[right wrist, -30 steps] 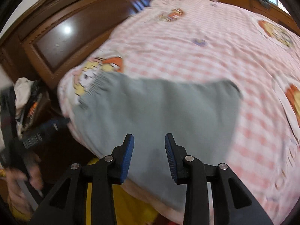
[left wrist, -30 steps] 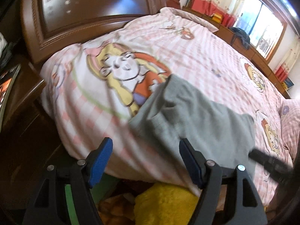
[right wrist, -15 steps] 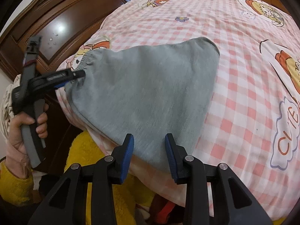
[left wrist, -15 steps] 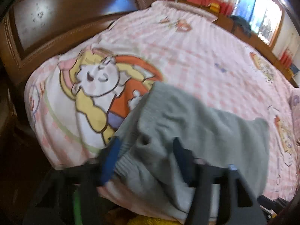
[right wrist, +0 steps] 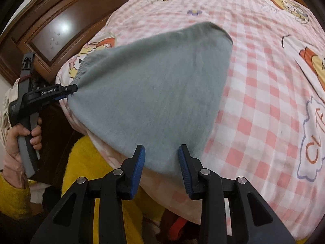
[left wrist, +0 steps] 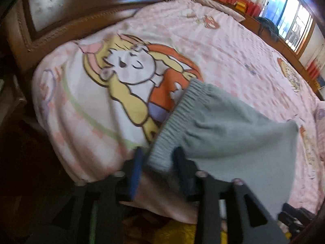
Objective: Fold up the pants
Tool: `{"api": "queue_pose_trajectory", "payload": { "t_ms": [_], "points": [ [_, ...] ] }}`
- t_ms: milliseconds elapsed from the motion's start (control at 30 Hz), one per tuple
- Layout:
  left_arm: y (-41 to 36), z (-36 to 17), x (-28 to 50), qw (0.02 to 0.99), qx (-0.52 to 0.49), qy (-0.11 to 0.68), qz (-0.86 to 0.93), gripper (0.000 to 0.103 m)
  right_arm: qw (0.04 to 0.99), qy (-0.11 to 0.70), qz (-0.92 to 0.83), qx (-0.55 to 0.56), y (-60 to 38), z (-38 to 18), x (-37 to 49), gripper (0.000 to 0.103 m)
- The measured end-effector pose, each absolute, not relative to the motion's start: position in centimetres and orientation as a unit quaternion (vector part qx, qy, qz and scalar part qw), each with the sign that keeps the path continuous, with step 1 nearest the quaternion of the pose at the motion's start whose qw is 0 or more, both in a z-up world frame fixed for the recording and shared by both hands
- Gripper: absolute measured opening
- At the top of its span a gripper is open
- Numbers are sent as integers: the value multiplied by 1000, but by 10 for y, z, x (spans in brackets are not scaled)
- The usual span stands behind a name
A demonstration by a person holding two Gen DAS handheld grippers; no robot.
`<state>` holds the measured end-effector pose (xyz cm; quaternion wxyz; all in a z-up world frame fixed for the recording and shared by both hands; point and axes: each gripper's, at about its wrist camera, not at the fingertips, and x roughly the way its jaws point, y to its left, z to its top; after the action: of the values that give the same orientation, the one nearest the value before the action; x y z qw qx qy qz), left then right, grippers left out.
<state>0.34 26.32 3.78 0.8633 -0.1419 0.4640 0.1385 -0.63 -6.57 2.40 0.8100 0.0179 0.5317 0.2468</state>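
One grey pants [right wrist: 154,93] lies on one bed [right wrist: 264,101]; both grippers, left [left wrist: 157,162] and right [right wrist: 161,160], spread jaws around its edge.

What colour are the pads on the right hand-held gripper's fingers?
Blue pads on black fingers, clearest in the right wrist view.

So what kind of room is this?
Most likely a bedroom. A big bed with a pink checked cartoon bedsheet fills the view, a carved dark wooden headboard stands behind it, and a curtained window lets light in.
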Motion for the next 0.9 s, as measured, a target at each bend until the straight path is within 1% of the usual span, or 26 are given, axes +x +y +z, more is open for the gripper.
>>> {"api": "queue_pose_trajectory", "payload": {
  "t_ms": [33,133,233,367,400,433,500,567,633,700,800,900],
  "points": [
    [263,40,0,863,-136,463,147,59,810,531,248,20,-67,25,-7,35],
    [260,58,-12,868,-137,454,148,60,812,528,247,23,-71,31,-8,35],
    [253,86,-22,889,-137,418,128,60,828,503,248,26,-73,45,-5,35],
    [234,107,2,908,-136,389,74,59,831,495,252,36,-67,48,10,35],
    [230,106,12,907,-135,393,60,54,832,492,254,38,-65,47,13,35],
    [225,101,24,906,-137,399,42,43,832,491,255,38,-62,45,15,35],
    [216,79,52,893,-153,423,0,32,825,505,251,32,-57,35,19,35],
    [212,49,78,878,-155,453,1,28,816,525,241,21,-53,20,20,35],
    [215,28,91,876,-132,463,37,6,819,520,241,25,-56,15,15,34],
    [225,19,99,876,-145,458,48,3,816,523,243,24,-58,14,10,34],
    [234,20,105,863,-180,470,48,3,814,524,248,26,-63,12,3,33],
    [231,28,94,866,-169,467,53,3,811,527,251,32,-67,13,3,33]
  ]
}}
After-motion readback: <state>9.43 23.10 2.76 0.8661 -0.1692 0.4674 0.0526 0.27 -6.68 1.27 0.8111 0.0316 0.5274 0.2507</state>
